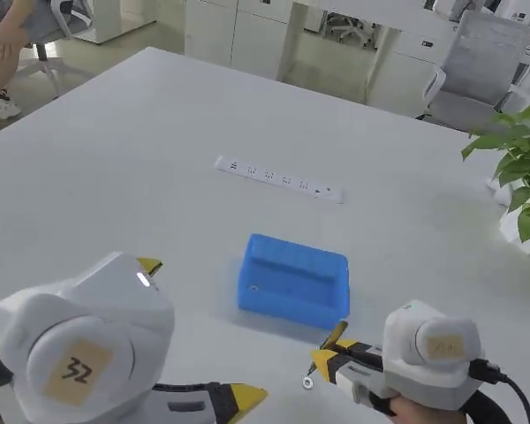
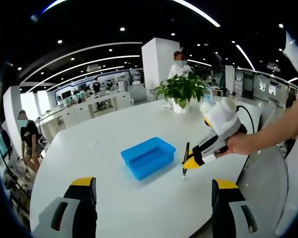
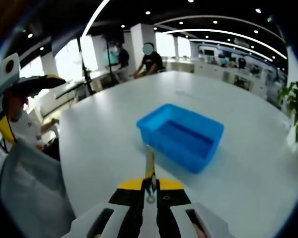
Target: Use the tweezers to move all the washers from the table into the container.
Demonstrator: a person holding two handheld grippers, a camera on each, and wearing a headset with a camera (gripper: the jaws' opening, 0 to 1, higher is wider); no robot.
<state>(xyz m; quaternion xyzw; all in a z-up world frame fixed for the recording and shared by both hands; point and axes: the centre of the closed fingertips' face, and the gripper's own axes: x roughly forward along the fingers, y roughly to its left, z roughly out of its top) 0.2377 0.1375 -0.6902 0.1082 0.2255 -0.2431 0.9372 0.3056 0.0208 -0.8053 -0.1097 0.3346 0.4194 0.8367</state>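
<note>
Near the front edge of the table (image 1: 159, 159), just short of the blue container's (image 1: 293, 281) near wall, a small silvery ring-shaped washer (image 1: 308, 382) is seen at the lower tip of the tweezers (image 1: 335, 336). The tweezers are pinched in the right gripper (image 1: 322, 360), the nearer one, long axis steeply tilted, upper end toward the container. The left gripper (image 2: 153, 184) is held spread and empty; whether the washer is gripped cannot be told.

Bright overhead ceiling lights | soft faint shadows | fisheye bending at edges | slight blur
</note>
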